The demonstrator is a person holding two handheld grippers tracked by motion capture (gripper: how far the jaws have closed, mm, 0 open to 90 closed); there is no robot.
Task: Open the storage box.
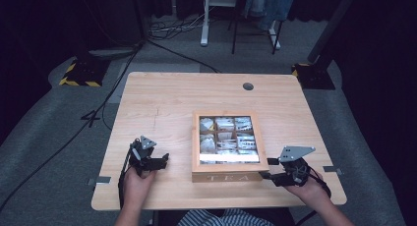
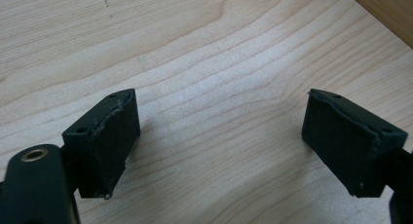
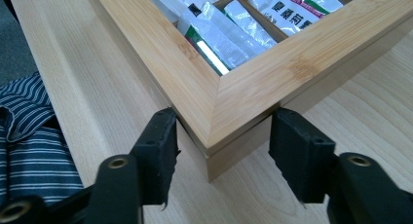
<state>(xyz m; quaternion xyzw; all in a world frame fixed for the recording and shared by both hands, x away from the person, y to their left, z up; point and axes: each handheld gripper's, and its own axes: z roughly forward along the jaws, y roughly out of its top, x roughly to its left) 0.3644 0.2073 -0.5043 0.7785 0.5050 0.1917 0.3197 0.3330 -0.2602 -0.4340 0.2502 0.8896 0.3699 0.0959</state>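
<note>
Jaws of right gripper [image 3: 221, 136] straddle tea box [image 3: 243, 95] corner, apparently about to clamp; left gripper [image 2: 219, 136] gapes empty.

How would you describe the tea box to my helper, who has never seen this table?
Find the light wooden table. On its near half, right of centre, sits the square wooden tea box, between the two hand-held grippers. It has TEA on its front face and a window lid over nine compartments of packets.

Grey carpet floor [image 1: 44, 152] — black cables [image 1: 59, 147] trailing left of left-hand side. Dark curtains behind. Yellow-black striped stand base [image 1: 81, 73] far left; white desk leg [image 1: 204, 19] beyond — dim light.
</note>
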